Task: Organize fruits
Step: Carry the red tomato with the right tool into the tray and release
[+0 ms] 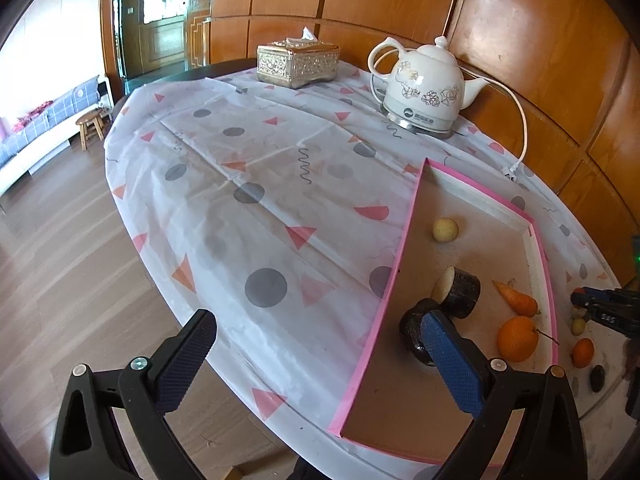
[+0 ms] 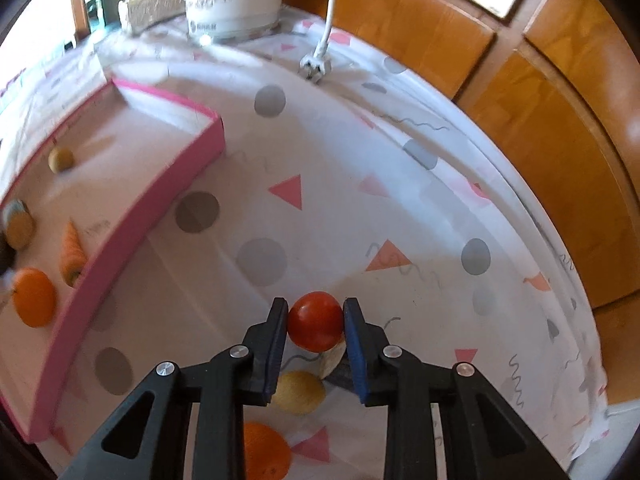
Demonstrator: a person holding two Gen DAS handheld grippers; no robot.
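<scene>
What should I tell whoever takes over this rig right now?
Right gripper: shut on the red tomato, lifted above the tablecloth, outside the tray.
Left gripper: open, holding nothing, hovering at the near left edge of the pink-rimmed tray.
Done: the tray holds an orange, a carrot, a small yellow fruit and two dark cut pieces.
Left: bring the tomato to the tray. A yellow fruit, an orange and a dark cut piece remain on the cloth below the right gripper.
</scene>
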